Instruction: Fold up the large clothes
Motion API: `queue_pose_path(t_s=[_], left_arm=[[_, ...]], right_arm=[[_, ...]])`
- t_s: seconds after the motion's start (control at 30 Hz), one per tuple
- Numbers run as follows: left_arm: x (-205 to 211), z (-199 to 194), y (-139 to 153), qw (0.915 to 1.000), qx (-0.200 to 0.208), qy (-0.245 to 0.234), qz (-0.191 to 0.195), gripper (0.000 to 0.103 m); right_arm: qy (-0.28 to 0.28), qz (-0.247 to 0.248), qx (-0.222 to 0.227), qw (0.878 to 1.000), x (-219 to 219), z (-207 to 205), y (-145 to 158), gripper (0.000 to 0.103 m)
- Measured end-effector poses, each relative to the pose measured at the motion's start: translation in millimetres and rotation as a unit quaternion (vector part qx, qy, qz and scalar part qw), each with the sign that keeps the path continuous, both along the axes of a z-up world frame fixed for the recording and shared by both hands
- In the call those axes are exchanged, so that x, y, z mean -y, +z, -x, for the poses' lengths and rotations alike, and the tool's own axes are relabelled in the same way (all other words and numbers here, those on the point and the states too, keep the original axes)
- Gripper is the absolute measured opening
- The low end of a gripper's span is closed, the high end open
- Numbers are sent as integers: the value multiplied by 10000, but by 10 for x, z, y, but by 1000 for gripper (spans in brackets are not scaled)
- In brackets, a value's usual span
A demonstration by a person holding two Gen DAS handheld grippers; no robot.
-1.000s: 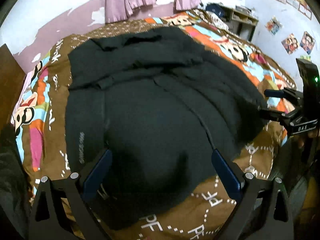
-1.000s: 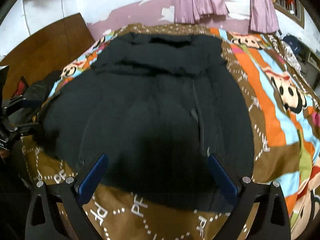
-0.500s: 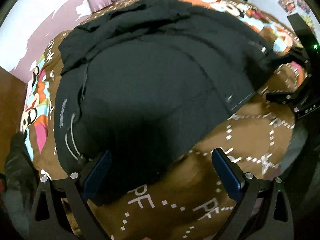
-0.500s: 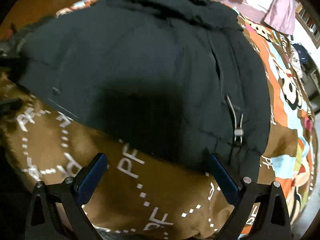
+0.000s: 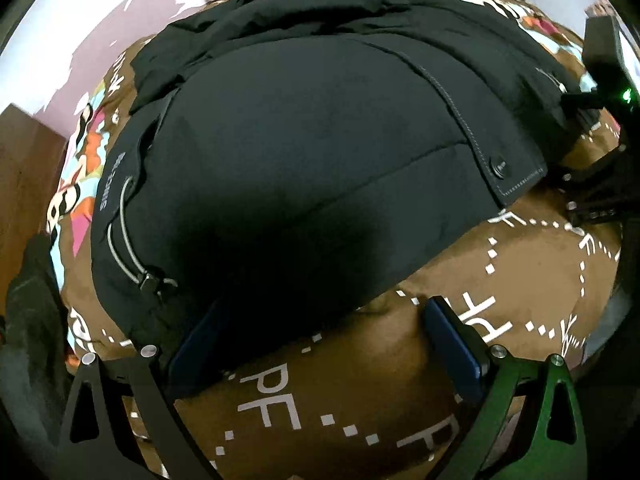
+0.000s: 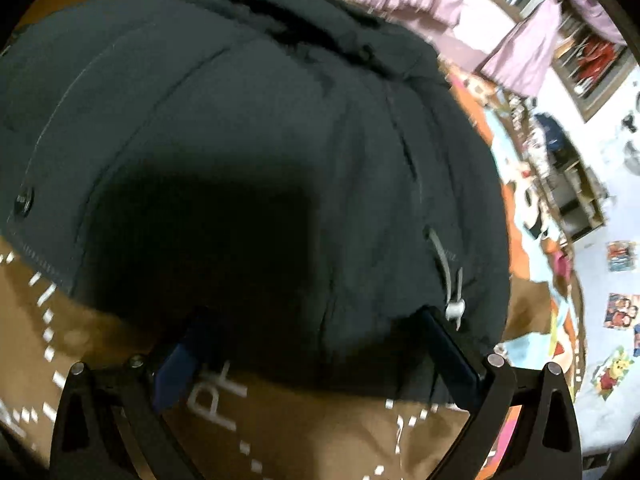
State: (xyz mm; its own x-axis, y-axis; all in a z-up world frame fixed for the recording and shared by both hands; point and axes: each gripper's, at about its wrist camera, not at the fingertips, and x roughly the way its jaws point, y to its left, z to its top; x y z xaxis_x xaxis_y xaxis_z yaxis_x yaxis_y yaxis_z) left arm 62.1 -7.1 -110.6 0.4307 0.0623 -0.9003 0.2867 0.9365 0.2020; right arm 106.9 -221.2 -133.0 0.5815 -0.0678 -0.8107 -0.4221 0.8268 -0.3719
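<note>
While the black jacket [image 5: 304,152] lies spread across the patterned bedspread [image 5: 532,272], its long axis runs from the near hem away to the collar at the far end, by the wall. Both tongs sit low at that near hem, one toward each corner. The left tongs [image 5: 324,340] are wide open and hold nothing; the left finger [image 5: 196,356] overlaps the dark hem edge near the drawcord toggle [image 5: 150,278], and the right finger [image 5: 452,352] stands over bare bedspread just off the hem. The right tongs [image 6: 316,356] are also wide open and empty, with the hem lying between and just ahead of the fingers; the right finger [image 6: 452,352] is just beside the grey toggle [image 6: 454,306], the left finger [image 6: 176,364] at the hem's shadowed edge. Whether either finger is under the cloth cannot be told.

The jacket lies straight ahead of both tongs, so each is equally near its own corner. The likely next move is closing on the two hem corners and carrying them far, along the long axis, toward the collar. Thick padded cloth may slip from a shallow bite.
</note>
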Motion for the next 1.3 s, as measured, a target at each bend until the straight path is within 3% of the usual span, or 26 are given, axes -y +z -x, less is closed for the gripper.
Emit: queue_pose_path(t_s=[0.07,0.23,0.3,0.57,0.67,0.77,0.87,0.97,1.03,1.2,1.3], left_arm=[[-35,-8,2,9998,16,140,101,98],[-95,-44,18,9982,-44,452,393,98],[-103,-45,34,9975,-62,514,480,98],[-58,-7,91,9980,197,433,420,97],[18,42,131,9981,404,263,379,97],[151,135,219,9953,964,-30,-78,97],[315,267,326,9789,1843,-341,-820,97],[394,329,387,9605,2424,-552,-1247,97],[397,303,369,9579,2470,-671,-1304,96],[392,190,297,9608,2302,-646,-1407,82],[292,117,332,9645,2286,-517,-1217,74]], right_arm=[[15,-143,225,9996,12,17,103,99],[132,-909,415,9949,45,-16,412,69],[101,-1163,406,9923,27,5,521,64],[85,-1988,606,9781,2,2,897,38],[-3,-2247,653,9722,47,-62,1029,35],[-108,-2516,689,9653,69,-109,1142,31],[-203,-2845,695,9559,103,-174,1260,28],[-253,-3039,690,9499,132,-250,1351,27],[-253,-3072,717,9486,131,-269,1391,27],[-218,-3082,729,9483,129,-267,1418,26],[-219,-3069,713,9488,135,-260,1384,26]])
